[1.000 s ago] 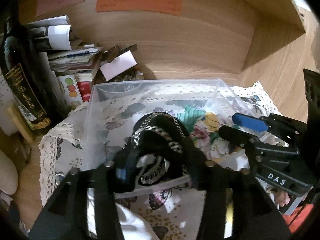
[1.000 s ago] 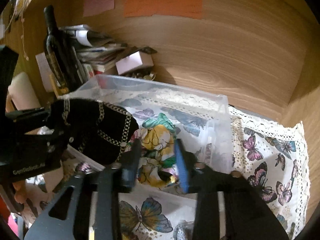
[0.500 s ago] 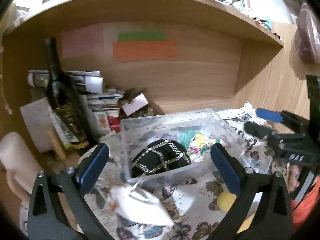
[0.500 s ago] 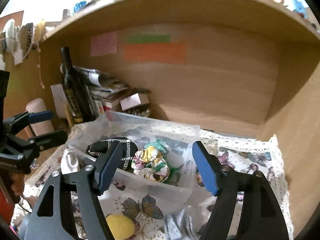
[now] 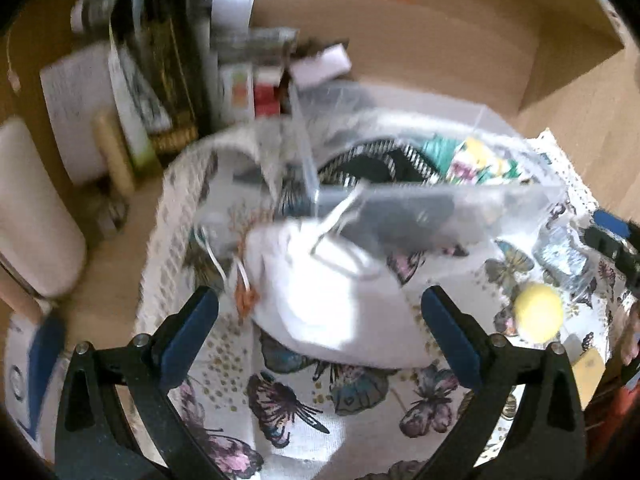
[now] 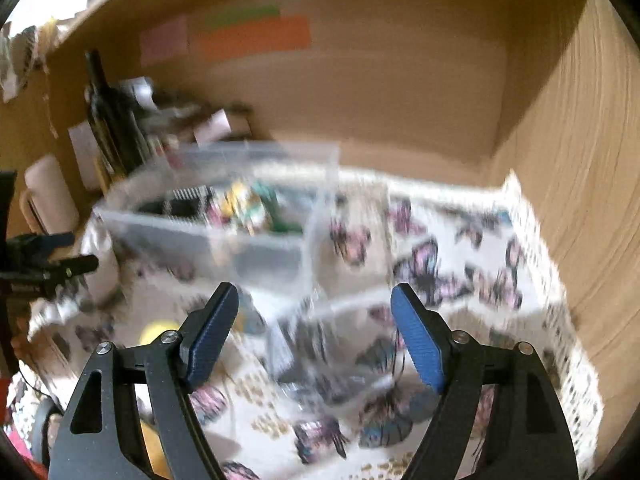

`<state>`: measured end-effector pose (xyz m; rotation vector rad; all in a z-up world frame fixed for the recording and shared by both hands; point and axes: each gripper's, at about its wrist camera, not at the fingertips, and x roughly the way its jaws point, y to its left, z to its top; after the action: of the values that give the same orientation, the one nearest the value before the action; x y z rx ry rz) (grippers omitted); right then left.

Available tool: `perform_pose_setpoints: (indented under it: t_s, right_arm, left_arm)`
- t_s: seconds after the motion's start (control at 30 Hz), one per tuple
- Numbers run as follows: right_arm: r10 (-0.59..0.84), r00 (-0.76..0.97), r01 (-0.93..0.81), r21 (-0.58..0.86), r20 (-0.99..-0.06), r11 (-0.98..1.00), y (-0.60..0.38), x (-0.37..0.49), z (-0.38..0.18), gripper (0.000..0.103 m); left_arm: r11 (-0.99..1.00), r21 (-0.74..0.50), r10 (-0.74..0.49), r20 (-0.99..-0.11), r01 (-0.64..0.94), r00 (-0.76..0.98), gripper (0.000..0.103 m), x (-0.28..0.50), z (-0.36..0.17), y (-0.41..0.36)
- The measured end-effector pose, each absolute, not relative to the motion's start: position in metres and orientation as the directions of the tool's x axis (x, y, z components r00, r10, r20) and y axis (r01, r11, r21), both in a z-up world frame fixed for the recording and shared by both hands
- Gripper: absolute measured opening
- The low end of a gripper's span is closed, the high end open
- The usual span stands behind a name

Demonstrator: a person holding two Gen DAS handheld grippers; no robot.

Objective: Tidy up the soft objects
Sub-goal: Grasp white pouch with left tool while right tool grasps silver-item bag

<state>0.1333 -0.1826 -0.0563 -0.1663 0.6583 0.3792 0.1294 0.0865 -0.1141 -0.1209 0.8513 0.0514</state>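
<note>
In the left wrist view the left hand-held gripper (image 5: 320, 332) has its fingers wide apart and holds nothing, and between them a white face mask (image 5: 332, 300) lies on the butterfly cloth (image 5: 288, 400) just before the clear plastic box (image 5: 440, 196), which contains a black pouch with chain trim (image 5: 372, 164) and a floral fabric piece (image 5: 480, 164); a yellow ball (image 5: 538, 316) lies to the right. The blurred right wrist view shows the right hand-held gripper (image 6: 316, 340), fingers apart and empty, over the cloth, and it alone shows the wide bare part of the cloth to the right of the box (image 6: 224, 236), while the mask is not visible there.
</note>
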Motion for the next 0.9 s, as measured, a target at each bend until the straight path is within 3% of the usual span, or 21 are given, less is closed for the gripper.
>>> perform_pose_setpoints:
  t_s: [0.17, 0.2, 0.3, 0.37, 0.47, 0.63, 0.7, 0.9]
  right_arm:
    - [0.259, 0.665, -0.374, -0.012, -0.701, 0.927, -0.192, 0.139, -0.089, 0.075]
    - [0.256, 0.648, -0.376, -0.008, -0.717, 0.927, -0.192, 0.141, -0.096, 0.073]
    - [0.265, 0.62, -0.396, -0.003, -0.739, 0.918, -0.191, 0.14, -0.106, 0.052]
    - [0.285, 0.606, -0.422, 0.003, -0.743, 0.907, -0.189, 0.137, -0.108, 0.04]
    - [0.292, 0.613, -0.434, -0.005, -0.734, 0.901, -0.187, 0.132, -0.107, 0.031]
    - [0.302, 0.638, -0.429, -0.002, -0.708, 0.903, -0.189, 0.124, -0.102, 0.025]
    - [0.299, 0.653, -0.427, -0.012, -0.696, 0.904, -0.19, 0.119, -0.098, 0.025]
    - [0.291, 0.706, -0.425, -0.057, -0.645, 0.904, -0.191, 0.107, -0.078, 0.024]
  left_arm:
    - [0.992, -0.09, -0.017, -0.801, -0.093, 0.598, 0.103, 0.138, -0.134, 0.081]
    - [0.993, -0.087, -0.017, -0.794, -0.086, 0.608, 0.103, 0.137, -0.133, 0.079]
    - [0.995, -0.071, -0.008, -0.776, -0.075, 0.63, 0.101, 0.135, -0.131, 0.074]
    - [0.995, -0.059, 0.003, -0.768, -0.075, 0.641, 0.09, 0.132, -0.129, 0.072]
    - [0.995, -0.075, -0.014, -0.76, -0.065, 0.65, 0.067, 0.128, -0.128, 0.074]
    - [0.993, -0.108, -0.055, -0.75, -0.04, 0.659, 0.031, 0.121, -0.123, 0.083]
    - [0.995, -0.097, -0.047, -0.739, -0.038, 0.672, 0.023, 0.115, -0.118, 0.086]
    - [0.998, -0.05, 0.002, -0.676, -0.049, 0.736, 0.022, 0.095, -0.094, 0.091]
